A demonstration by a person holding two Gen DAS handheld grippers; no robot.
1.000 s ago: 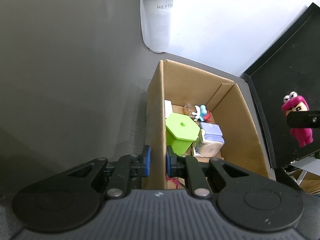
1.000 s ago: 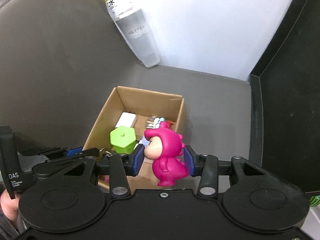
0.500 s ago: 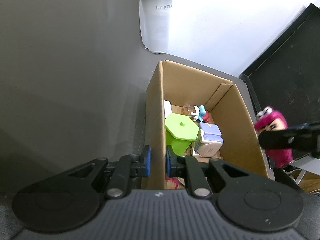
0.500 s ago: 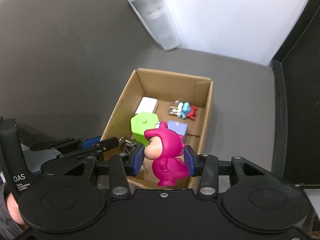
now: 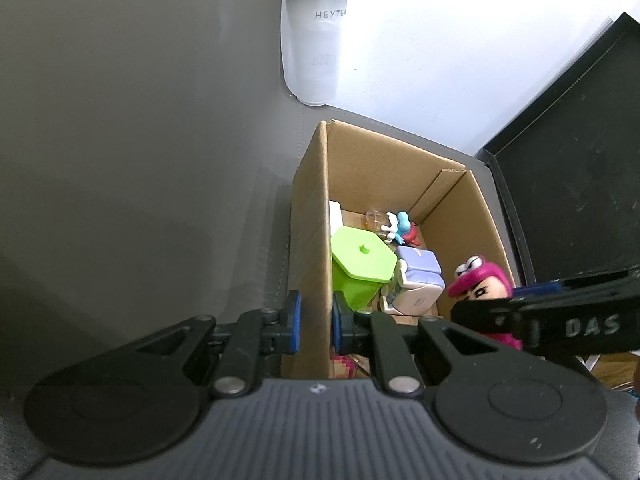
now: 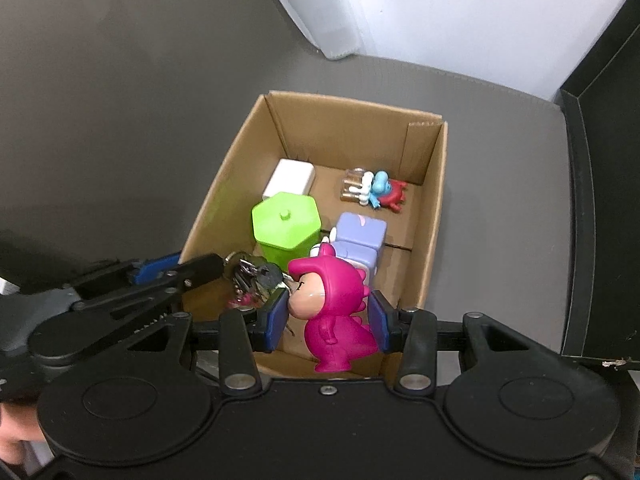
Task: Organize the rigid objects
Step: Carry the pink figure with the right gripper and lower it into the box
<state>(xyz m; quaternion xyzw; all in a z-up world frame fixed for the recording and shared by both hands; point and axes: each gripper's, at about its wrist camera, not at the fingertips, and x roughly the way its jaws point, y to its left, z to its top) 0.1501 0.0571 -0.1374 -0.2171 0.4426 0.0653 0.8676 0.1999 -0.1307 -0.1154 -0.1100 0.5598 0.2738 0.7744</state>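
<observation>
Cardboard box [image 5: 372, 168], left wrist view: left gripper [image 5: 316, 318] fingers clamped on its 9 o'clock wall, unmoved. Magenta dinosaur-suit plastic figurine [image 5: 482, 286], outside the rim a second ago, now enters at 3 o'clock, nearly dropped in.

Right wrist view: right gripper [image 6: 330, 316] fingers clamped on figurine, lowered over the box's 6 o'clock end. Counted inside: one green hexagonal lidded container [image 6: 286, 226], one white block [image 6: 289, 178], one lilac cube toy [image 6: 358, 240], one blue-red small figure [image 6: 380, 190], one key bunch [image 6: 256, 276].

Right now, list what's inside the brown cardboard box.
Inside the brown cardboard box: a white rectangular block, a lime-green hexagonal lidded container, a lilac plastic cube toy, small blue and red figures and a bunch of metal keys. The near floor is covered by the held magenta figurine.
</observation>
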